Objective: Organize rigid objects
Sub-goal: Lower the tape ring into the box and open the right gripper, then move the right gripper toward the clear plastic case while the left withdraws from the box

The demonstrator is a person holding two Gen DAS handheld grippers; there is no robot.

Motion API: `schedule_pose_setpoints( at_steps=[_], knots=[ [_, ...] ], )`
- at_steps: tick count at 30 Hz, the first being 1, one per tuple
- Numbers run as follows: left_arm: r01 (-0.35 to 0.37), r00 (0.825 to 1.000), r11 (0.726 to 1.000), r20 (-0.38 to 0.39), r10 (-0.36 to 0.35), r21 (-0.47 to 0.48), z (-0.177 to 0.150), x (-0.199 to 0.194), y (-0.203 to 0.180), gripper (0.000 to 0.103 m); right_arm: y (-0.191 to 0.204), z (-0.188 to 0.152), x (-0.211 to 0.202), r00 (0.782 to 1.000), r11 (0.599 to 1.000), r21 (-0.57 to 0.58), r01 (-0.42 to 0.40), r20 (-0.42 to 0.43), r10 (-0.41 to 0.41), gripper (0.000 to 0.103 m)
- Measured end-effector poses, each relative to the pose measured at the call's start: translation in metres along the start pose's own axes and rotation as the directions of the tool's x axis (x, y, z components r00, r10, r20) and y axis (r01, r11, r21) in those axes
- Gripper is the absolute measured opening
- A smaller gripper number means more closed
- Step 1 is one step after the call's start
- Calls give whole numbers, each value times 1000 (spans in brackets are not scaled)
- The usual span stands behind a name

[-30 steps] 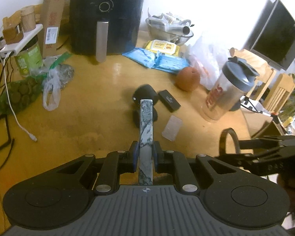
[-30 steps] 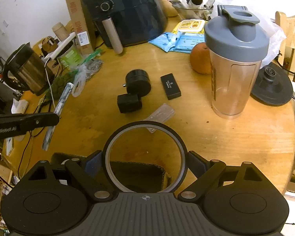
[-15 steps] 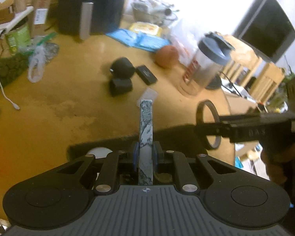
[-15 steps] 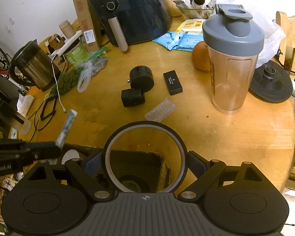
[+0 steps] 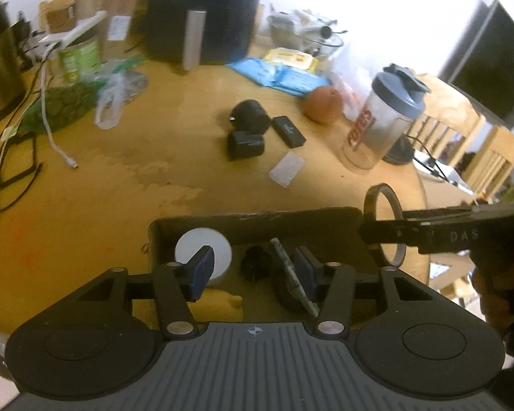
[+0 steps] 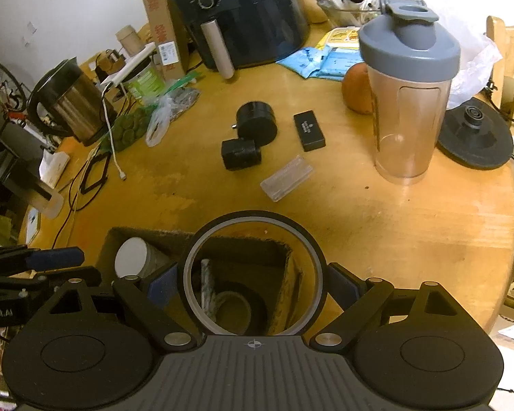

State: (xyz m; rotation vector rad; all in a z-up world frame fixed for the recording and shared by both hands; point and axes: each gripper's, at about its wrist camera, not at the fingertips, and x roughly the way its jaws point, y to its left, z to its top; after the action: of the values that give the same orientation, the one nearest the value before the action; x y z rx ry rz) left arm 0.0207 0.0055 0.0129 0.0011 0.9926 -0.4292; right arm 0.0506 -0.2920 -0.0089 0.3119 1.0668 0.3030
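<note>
I see a cluttered round wooden table [image 6: 377, 226], air fryer [image 6: 246, 10] at upper centre; left gripper [image 5: 253, 270] spread apart over the cardboard box [image 5: 318, 221], right gripper [image 6: 253, 281] clamping a black ring [image 6: 311, 250].

Round wooden table [image 6: 377, 226], yellow-brown, worn top.
Far side: black air fryer [image 6: 250, 17]; cardboard carton [image 6: 157, 17] to its left; blue packets [image 6: 311, 61] to its right.
Left: steel kettle [image 6: 68, 102], green tin [image 6: 144, 78], plastic bags [image 6: 161, 116], white cable [image 6: 111, 144].
Centre: black cylinder [image 6: 257, 123] touching a black block [image 6: 240, 154]; flat black case [image 6: 309, 131]; clear plastic case [image 6: 287, 178].
Right: orange [image 6: 357, 88], shaker bottle [image 6: 409, 96], black kettle base [image 6: 474, 135].
Near edge: open cardboard box [image 6: 202, 236].
</note>
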Motion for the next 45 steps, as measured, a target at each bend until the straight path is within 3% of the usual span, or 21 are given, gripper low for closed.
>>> schedule_pose_setpoints(
  at_steps=[19,24,37,39,40,41,45],
  knots=[
    [-92,995,988,22,95,-121,-23,-20,14,51,42,6,16,993,976,-193,-98,-90,82,92],
    [-150,989,977,-22,149,-154,-27,-17,21,51,58,1,25,992,956,-286,-68,-118,35,103],
    [-172,983,977,-82,162,-128,-30,-6,18,55,51,0,29,991,967,-250,-57,-134,23,103],
    [-167,984,978,-83,158,-122,-29,-4,17,60,48,0,27,992,970,-240,-46,-122,17,103],
    [-165,984,979,-80,157,-118,-28,-3,17,72,47,0,26,993,971,-236,-40,-115,13,103],
    [-163,985,980,-71,156,-116,-27,-3,16,76,45,0,25,994,972,-232,-32,-106,8,103],
    [-148,988,984,-56,143,-96,-23,-1,14,76,39,0,22,997,977,-212,-1,-76,-15,103]
  ],
)
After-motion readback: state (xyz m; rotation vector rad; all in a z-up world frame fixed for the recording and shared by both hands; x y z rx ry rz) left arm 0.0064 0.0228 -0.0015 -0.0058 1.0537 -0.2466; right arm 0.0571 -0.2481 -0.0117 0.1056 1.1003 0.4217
